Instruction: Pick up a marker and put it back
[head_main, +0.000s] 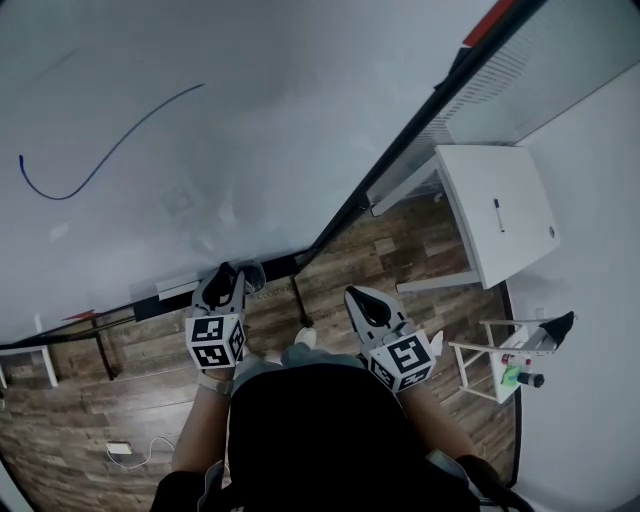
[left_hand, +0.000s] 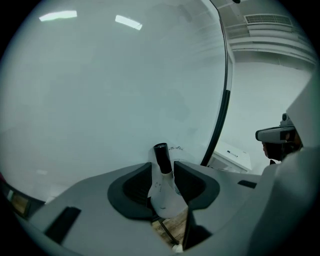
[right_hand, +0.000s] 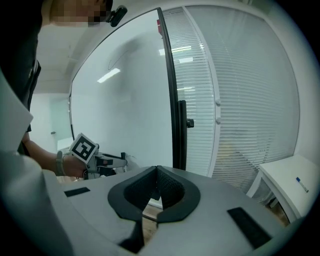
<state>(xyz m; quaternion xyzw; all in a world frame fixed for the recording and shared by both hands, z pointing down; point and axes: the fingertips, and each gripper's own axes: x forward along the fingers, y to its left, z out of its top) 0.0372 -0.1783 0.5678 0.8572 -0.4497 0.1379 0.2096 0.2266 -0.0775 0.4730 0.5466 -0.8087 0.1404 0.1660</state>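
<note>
Whiteboard (head_main: 150, 120) fills the upper left; left gripper (left_hand: 162, 167) fingers stand apart around the marker (left_hand: 165, 192), likely the put-back release; next, withdraw cleanly; right gripper (right_hand: 157, 170) fingers meet.

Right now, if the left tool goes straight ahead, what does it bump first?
Probably the big white whiteboard straight ahead. The white marker with a black cap, between the jaws of the left tool, pokes out front, so its cap might touch first.
</note>
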